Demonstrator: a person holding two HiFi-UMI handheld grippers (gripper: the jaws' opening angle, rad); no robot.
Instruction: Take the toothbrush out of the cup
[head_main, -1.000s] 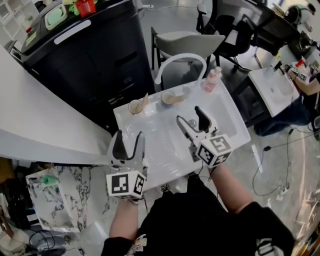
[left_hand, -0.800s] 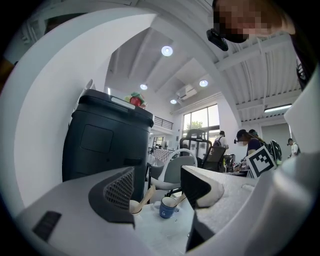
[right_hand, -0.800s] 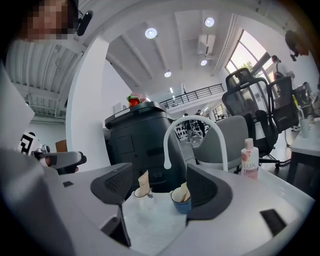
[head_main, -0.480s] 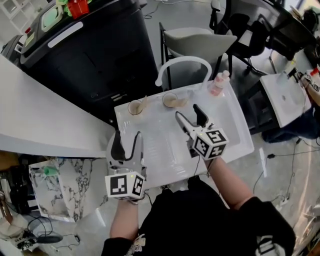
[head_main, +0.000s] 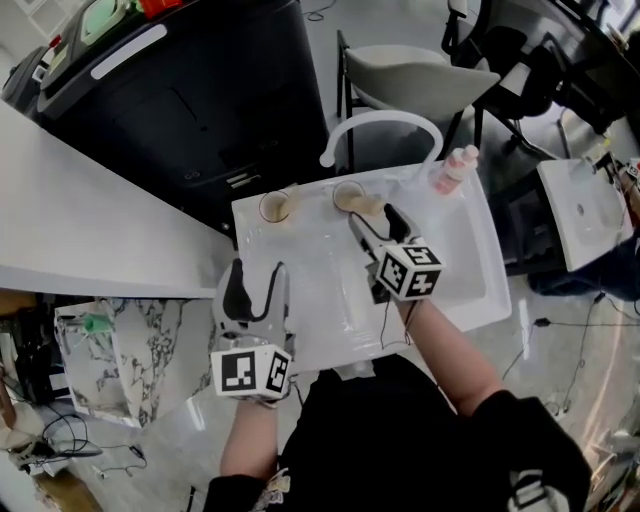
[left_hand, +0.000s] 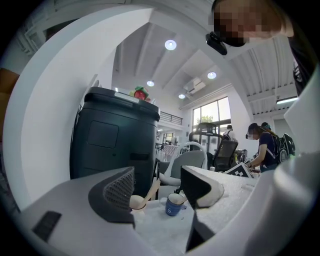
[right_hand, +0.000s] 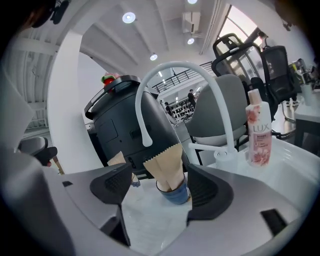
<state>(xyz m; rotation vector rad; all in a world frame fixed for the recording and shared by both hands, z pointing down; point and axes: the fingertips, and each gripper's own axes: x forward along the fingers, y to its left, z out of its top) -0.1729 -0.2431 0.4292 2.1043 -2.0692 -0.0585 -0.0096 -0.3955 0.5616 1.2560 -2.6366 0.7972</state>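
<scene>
Two cups stand at the back of the white sink (head_main: 460, 270). The right one, a blue cup (right_hand: 176, 193) (head_main: 348, 196), holds a toothbrush in a brown paper sleeve (right_hand: 167, 165) (head_main: 364, 206). My right gripper (head_main: 376, 218) (right_hand: 159, 187) is open just in front of this cup, with the sleeve seen between its jaws and not touched. The left cup (head_main: 272, 207) (left_hand: 135, 202) holds another wrapped toothbrush (left_hand: 150, 190). My left gripper (head_main: 257, 275) (left_hand: 156, 192) is open and holds nothing, at the sink's front left edge, well short of both cups.
A white arched faucet (head_main: 380, 130) (right_hand: 175, 95) rises behind the cups. A pink LUX bottle (head_main: 455, 170) (right_hand: 258, 135) stands at the back right corner. Beyond the sink are a tall dark bin (head_main: 200, 90) and a grey chair (head_main: 420, 80); a white counter (head_main: 70, 220) lies left.
My right gripper has moved forward across the sink and now sits close to the right cup. My left gripper has stayed at the front left edge.
</scene>
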